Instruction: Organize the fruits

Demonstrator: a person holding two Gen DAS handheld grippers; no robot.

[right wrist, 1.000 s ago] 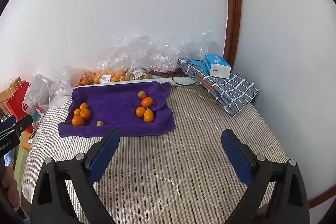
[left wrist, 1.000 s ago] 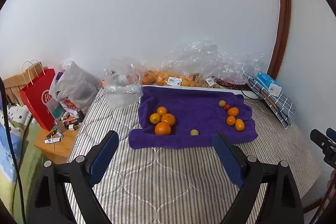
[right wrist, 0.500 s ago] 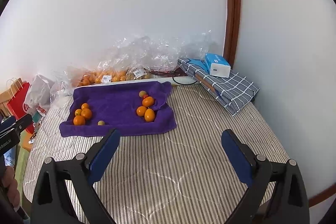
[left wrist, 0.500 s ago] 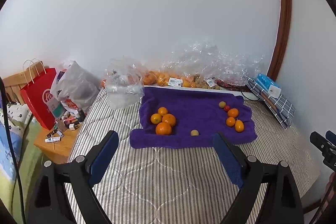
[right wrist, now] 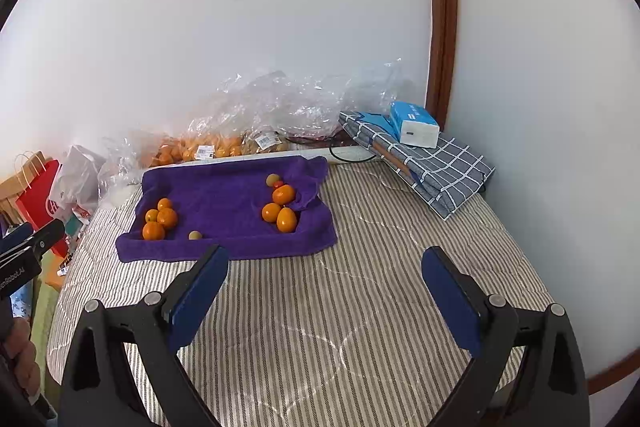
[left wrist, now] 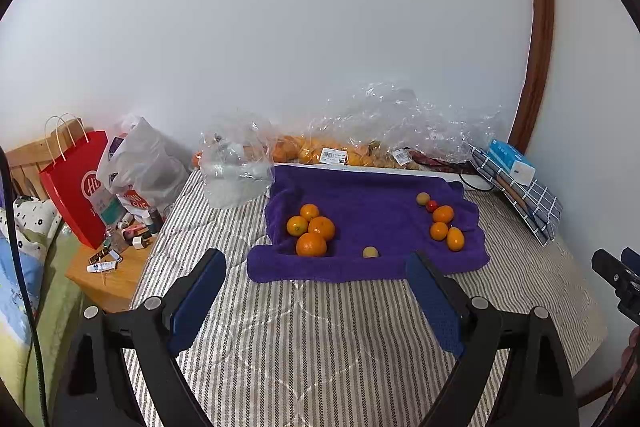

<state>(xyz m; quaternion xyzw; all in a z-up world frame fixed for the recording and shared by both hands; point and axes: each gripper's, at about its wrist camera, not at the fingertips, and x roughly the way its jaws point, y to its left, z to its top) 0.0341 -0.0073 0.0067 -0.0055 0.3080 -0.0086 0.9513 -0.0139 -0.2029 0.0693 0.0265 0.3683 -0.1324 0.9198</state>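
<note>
**Both grippers waiting wide over the bed, fruit not yet sorted**

Left gripper is hovering with its blue pads spread wide and nothing between them, pointing down over the striped bed. Right gripper is doing the same, jaws wide apart and empty, aimed at the bare quilt just short of the purple towel.

Further out, the fruit is lying on that towel in loose clusters. Near the left edge, 4 oranges are sitting touching one another. Toward the right edge, 3 smaller orange fruits are lying close together, with a small red fruit and a pale round fruit just behind them. Another pale fruit is resting alone near the towel's front hem, between the 2 groups.

Judging by this layout, the sorting is looking barely started or only partly done: the oranges are already grouped, but the right cluster is mixing kinds and the lone pale fruit is sitting apart from its match. Neither gripper is touching any fruit.

Behind the towel, clear plastic bags are covering more orange fruit along the wall; how many, and what kind, is hard to make out through the crinkled film. Whether those are part of the job is not something I can tell. The bed's near edge is cut off by the gripper frames.
</note>
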